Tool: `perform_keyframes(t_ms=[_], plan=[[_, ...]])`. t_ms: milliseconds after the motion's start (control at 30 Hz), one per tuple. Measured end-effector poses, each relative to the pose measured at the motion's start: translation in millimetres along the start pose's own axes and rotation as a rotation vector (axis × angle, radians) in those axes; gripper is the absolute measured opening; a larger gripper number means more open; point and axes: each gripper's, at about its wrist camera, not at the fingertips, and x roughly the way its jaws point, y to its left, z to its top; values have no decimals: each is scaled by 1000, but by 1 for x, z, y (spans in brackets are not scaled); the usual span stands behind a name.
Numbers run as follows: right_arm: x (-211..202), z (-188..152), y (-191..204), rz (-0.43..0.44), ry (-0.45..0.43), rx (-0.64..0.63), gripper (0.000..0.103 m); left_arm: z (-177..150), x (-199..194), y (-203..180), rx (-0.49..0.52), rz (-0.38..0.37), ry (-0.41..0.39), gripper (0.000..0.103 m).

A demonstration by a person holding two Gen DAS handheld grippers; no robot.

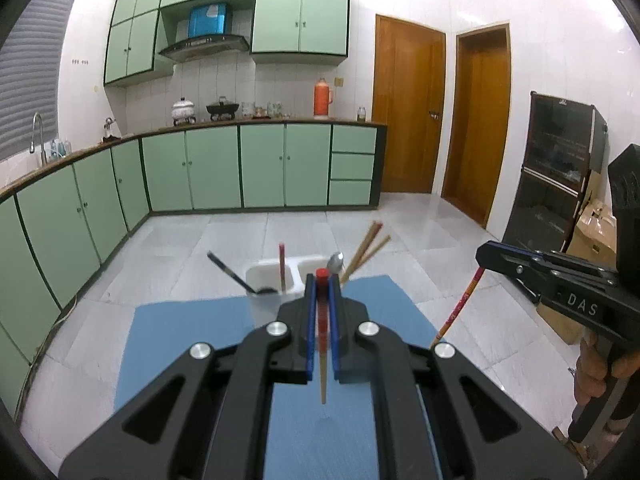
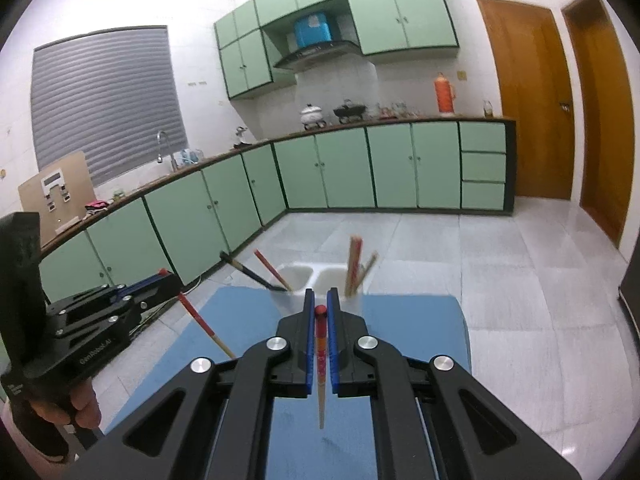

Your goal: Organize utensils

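Clamping one red-topped chopstick [image 1: 321, 344] in our left gripper [image 1: 321, 280] and another chopstick [image 2: 320, 360] in our right gripper [image 2: 320, 296], we hold both above the blue mat [image 1: 168, 344]. The white two-compartment utensil holder [image 1: 272, 280] stands at the mat's far edge, holding more chopsticks and spoons.

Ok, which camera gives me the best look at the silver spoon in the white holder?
Left wrist view: the silver spoon bowl shows above the left gripper, by the wooden chopsticks in the white holder. In the right wrist view I can't make it out.
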Motion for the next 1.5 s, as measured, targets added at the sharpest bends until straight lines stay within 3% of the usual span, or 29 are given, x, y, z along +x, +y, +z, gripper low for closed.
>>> perform_keyframes(t_ms=[400, 633, 867, 1267, 1333, 1400, 1467, 1500], plan=[[14, 80, 17, 39, -137, -66, 6, 78, -22, 22, 2, 63, -210, 5], [42, 116, 17, 1, -185, -71, 6, 120, -3, 27, 7, 100, -292, 5], [92, 125, 5, -57, -192, -58, 6, 121, 53, 36, -40, 78, -201, 5], [163, 88, -14, -64, -58, -48, 6, 87, 124, 52, -54, 68, -36, 5], [164, 83, -14, -61, -41, -57, 9, 82, 128, 56, -64, 60, -14, 7], [159, 78, -15, -68, -44, -61, 20, 79, 126, 60, -69, 61, -11, 12], [154, 77, -17, -80, -52, -58, 22, 76, 122, 62, -76, 65, -16, 24], [150, 75, -19, -85, -53, -55, 27, 75, 119, 62, -77, 66, -20, 25]])
